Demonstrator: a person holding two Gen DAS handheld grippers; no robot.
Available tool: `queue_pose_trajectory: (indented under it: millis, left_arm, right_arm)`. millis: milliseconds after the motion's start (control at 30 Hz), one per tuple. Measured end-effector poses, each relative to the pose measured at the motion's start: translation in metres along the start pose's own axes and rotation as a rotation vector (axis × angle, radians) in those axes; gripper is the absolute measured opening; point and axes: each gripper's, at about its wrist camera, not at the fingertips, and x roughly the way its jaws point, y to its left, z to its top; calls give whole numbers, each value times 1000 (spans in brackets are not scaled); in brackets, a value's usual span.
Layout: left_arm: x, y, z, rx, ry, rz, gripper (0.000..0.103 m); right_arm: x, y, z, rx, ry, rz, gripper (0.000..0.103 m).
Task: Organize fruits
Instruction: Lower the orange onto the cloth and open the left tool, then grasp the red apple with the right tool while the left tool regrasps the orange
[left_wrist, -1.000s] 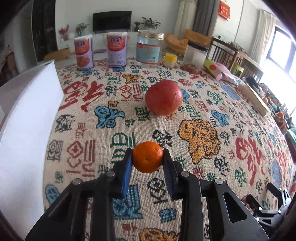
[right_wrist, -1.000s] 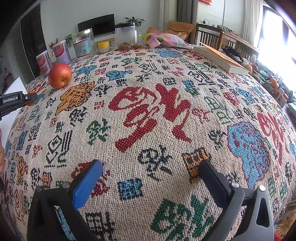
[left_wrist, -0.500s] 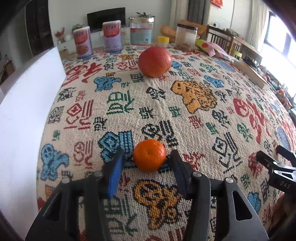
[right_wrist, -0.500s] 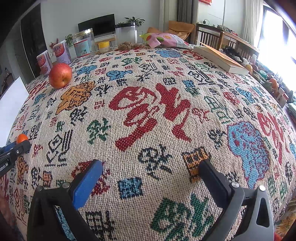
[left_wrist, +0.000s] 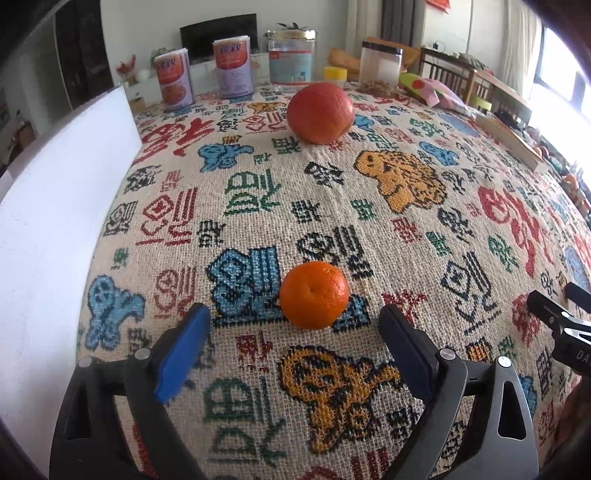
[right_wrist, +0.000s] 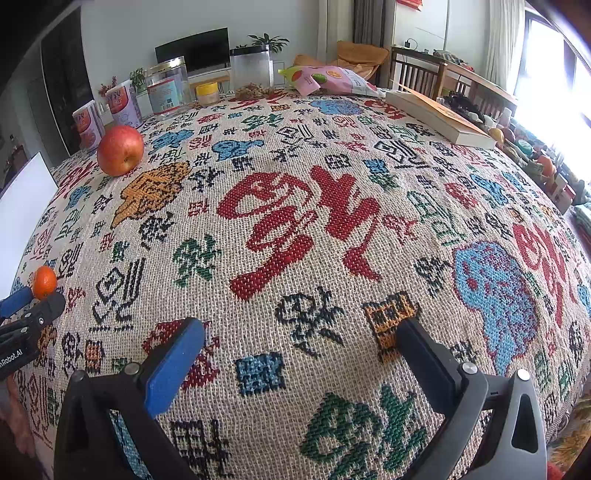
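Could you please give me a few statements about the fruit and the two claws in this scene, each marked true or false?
1. The left claw is clamped on the orange. False: its jaws stand open and the orange sits on the tablecloth between them, untouched.
2. The apple lies farther from the left claw than the orange. True.
3. The right claw holds the apple. False: it is open and empty.
4. A book lies on the table on the side away from the apple. True.
5. The apple and the orange touch. False: they lie well apart.
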Motion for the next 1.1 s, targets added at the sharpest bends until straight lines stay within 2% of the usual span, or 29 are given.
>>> queue_pose_trajectory:
  millis: [133,200,267,367,467,567,667,733,767,800,833,933,1100]
  left_arm:
    - [0,0,0,1,0,-1,94]
    - [0,0,0,0,0,0,94]
    - [0,0,0,0,0,0,94]
    - [0,0,0,0,0,-1,94]
    - [0,0,0,0,0,0,94]
    - [0,0,0,0,0,0,94]
    - [0,1,0,0,0,0,94]
    - [0,1,0,0,0,0,94]
    - [0,1,0,0,0,0,94]
    - [0,1,0,0,0,0,94]
    - [0,1,0,0,0,0,94]
    - [0,1,0,-1,0,-1,94]
    - [0,1,0,-2,0,-3,94]
  right_arm:
    - [-1,-3,0,-17,19,30,103]
    - [1,-5,12,-24,53,92,103]
    - [2,2,34,-64,53,151,102]
    - [6,27,85,-146,0,230,102]
    - [15,68,134,-218,-37,336,102]
    - [35,130,169,-341,-17,415,102]
    - [61,185,190,-418,42,426,102]
    - [81,209,195,-445,108,409,102]
    - [92,216,195,-457,151,391,96]
    - [100,217,193,-457,178,378,71]
    - [105,213,192,-435,203,387,71]
    - [101,182,186,-332,200,417,70]
    - [58,110,153,-275,110,398,70]
